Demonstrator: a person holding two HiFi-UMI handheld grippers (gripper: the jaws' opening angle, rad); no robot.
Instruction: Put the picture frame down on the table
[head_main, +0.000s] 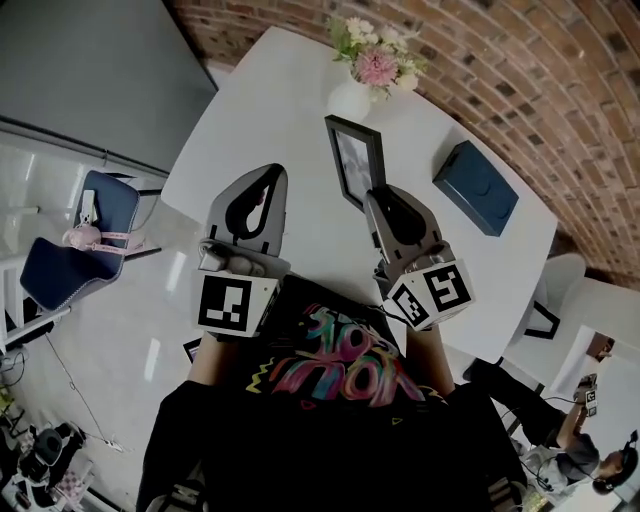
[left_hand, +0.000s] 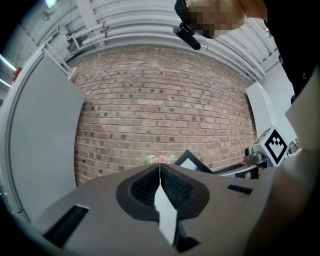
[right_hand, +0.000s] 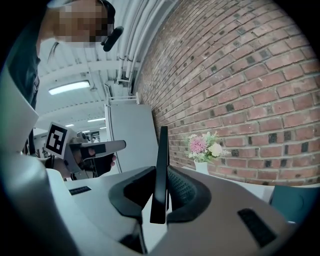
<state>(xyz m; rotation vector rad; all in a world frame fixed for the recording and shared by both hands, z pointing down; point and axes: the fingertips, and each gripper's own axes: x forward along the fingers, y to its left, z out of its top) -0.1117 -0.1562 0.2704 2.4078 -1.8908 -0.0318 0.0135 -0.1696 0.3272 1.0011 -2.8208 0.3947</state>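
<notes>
we have the picture frame (head_main: 355, 160) clamped in the right gripper (head_main: 383, 200), whose jaws close on the frame's near edge. in the right gripper view that edge runs straight up between the ribbed pads as a thin dark strip. the grip keeps the frame standing upright with its face turned toward our left side, which we judge gives us room to tip it flat or stand it once it is low enough. it sits over the near part of the white table (head_main: 270, 110). from the head view we cannot tell whether its lower edge touches the top, though the free lower corner seen between the jaws suggests it hangs clear. the left gripper (left_hand: 160, 172) is clenched on nothing, pads pressed together, and rides beside the right one, apart from the frame, probably kept out of the way until a steadying touch is wanted. the open stretch of table to the left of the frame looks like the sensible landing spot, since the white vase (head_main: 350, 100) of pink and cream flowers (head_main: 375, 60) stands just behind it and a dark blue box (head_main: 475, 185) lies off to the right. the frame itself is a slim rectangle in portrait format. it has a narrow black moulding around a pale mount and a greyish print we cannot make out. it looks light and rigid.
</notes>
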